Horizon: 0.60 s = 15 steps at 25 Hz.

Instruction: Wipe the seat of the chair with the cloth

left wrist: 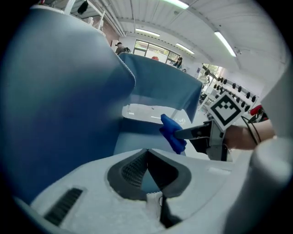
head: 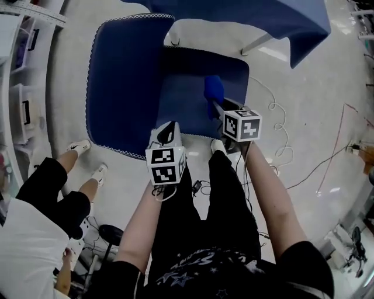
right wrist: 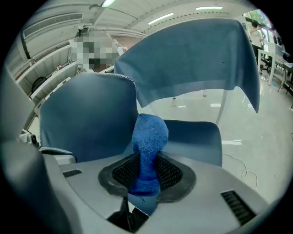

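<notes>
Cloth (head: 213, 90) (right wrist: 149, 137) is bunched into a blue wad and clamped between the closed jaws of the right gripper (head: 216, 107) (right wrist: 146, 160), from which it sticks out forward. It is held over the near right part of the seat (head: 193, 73) (right wrist: 194, 135); whether it touches the seat cannot be told. The left gripper (head: 168, 131) (left wrist: 147, 157) is kept at the near edge of the seat, its jaws drawn together with nothing between them. The chair back (head: 120, 82) is seen to the left, and a blue sheet (head: 263, 17) is draped on the far side. The step in hand is judged to be the bringing of the cloth to the seat, or the start of a stroke. Next, the wad would need to be pressed flat onto the seat and drawn across it, with the grip kept firm.
</notes>
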{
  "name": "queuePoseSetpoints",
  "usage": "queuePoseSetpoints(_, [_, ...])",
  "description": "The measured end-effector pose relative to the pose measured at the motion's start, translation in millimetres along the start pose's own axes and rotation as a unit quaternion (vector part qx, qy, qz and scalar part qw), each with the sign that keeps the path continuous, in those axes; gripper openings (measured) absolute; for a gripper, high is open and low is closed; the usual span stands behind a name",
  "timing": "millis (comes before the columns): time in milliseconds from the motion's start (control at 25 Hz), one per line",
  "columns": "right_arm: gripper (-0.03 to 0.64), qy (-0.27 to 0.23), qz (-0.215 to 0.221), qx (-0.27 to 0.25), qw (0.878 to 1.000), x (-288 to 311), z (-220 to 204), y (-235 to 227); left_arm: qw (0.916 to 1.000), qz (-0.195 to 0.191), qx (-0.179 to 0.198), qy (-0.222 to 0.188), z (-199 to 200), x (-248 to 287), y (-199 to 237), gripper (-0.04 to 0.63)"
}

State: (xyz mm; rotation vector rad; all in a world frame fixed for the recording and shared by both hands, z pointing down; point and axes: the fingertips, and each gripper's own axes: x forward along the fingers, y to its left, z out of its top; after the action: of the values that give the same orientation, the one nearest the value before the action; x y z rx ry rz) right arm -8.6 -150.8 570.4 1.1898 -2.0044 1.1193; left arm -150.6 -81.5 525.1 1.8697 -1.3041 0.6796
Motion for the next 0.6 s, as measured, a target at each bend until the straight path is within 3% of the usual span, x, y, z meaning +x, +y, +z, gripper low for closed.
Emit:
queuePoseSetpoints(120, [0.106, -0.007, -0.002, 0.014, 1.0, 27, 8, 8, 0.9997, -0.02, -0.007, 0.01, 7, 17, 5, 0.02])
queuePoseSetpoints(320, [0.104, -0.014, 0.012, 0.048, 0.999, 73, 24, 13, 0.9981, 0.011, -0.026, 0.055, -1, 41, 11, 0.019])
queuePoseSetpoints(480, [0.104, -0.008, 0.034, 0.083, 0.996, 109, 41, 17, 0.9991, -0.023, -0.015, 0.032, 13, 55, -1, 0.02])
queuePoseSetpoints(600, [0.103, -0.001, 0.04, 0.085, 0.996, 135, 52, 22, 0.9991, -0.021, -0.022, 0.031, 22, 64, 10, 0.02])
